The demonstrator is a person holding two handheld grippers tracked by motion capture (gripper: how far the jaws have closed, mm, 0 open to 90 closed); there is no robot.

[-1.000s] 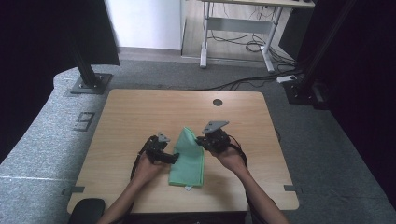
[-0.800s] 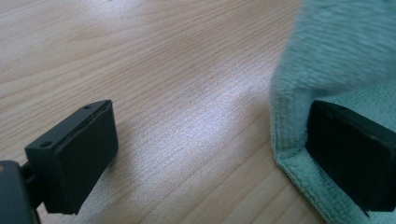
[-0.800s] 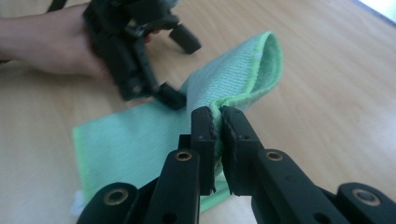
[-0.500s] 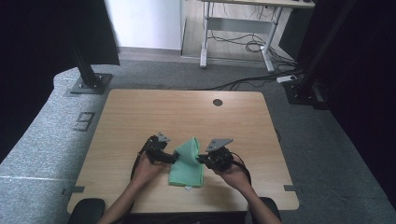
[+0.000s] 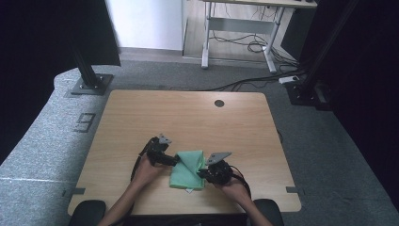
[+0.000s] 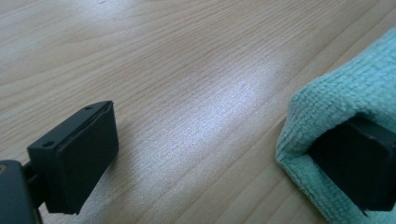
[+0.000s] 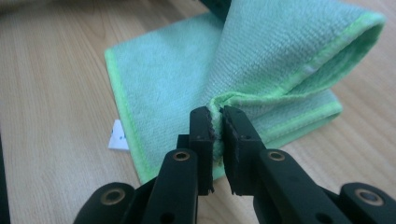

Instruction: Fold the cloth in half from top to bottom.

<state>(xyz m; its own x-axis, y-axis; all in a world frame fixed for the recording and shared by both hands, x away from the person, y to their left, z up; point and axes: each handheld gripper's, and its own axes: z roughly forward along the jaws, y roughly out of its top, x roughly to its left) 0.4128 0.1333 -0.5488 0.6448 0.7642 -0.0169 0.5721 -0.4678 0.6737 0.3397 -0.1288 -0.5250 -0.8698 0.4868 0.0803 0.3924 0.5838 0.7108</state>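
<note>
A green microfibre cloth (image 5: 187, 170) lies partly folded on the wooden table (image 5: 188, 115) near its front edge. My right gripper (image 5: 203, 173) is shut on a hemmed edge of the cloth (image 7: 280, 51), and the pinched layer arches up over the flat part. In the right gripper view the gripper (image 7: 217, 122) clamps that hem tightly, and a white label (image 7: 116, 136) sticks out beneath the cloth. My left gripper (image 5: 172, 160) sits at the cloth's left side, open wide. In the left gripper view, one pad (image 6: 81, 156) rests over bare wood and the other is tucked inside a fold of the cloth (image 6: 345, 93).
A round cable hole (image 5: 219, 102) sits near the table's far edge. Bare wood stretches across the far half and both sides. On the floor beyond stand black stand bases (image 5: 89, 84), desk legs and cables (image 5: 249, 47).
My right gripper has come down and toward the table's front edge with the cloth's edge, lowering the raised fold over the flat part. The left gripper has stayed put.
</note>
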